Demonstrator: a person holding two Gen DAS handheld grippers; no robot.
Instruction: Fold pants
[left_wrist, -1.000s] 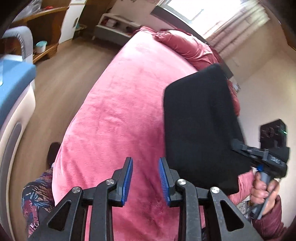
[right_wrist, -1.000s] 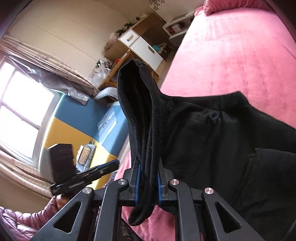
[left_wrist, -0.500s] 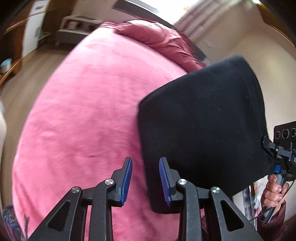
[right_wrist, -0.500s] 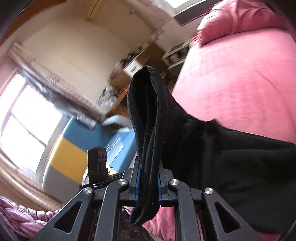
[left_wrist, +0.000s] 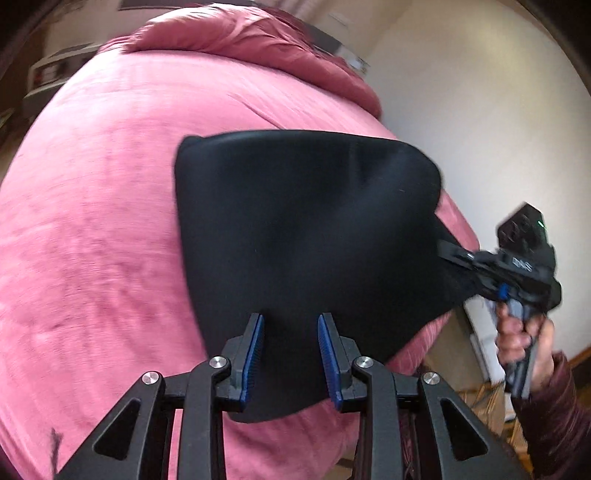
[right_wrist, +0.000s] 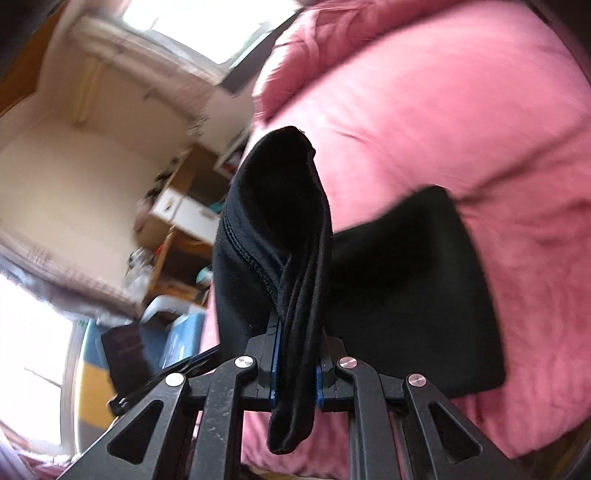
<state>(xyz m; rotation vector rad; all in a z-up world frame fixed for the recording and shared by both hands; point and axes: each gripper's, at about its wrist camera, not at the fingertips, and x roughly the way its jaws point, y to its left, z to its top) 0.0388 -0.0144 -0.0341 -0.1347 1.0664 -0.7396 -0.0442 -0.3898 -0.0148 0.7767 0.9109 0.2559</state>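
The black pants are folded into a thick panel held above the pink bed. My right gripper is shut on one edge of the pants, with bunched layers standing up between its blue pads. It also shows in the left wrist view, at the panel's right corner. My left gripper is open, its blue pads on either side of the panel's lower edge, not closed on it.
A pink pillow lies at the head of the bed. A white wall is to the right of the bed. Wooden shelves and white drawers, a blue and yellow seat and bright windows stand to the left.
My left gripper has swung right, from over bare bed until the pants' lower edge lies between its open fingers. The right gripper has turned with the pants, still shut on them.
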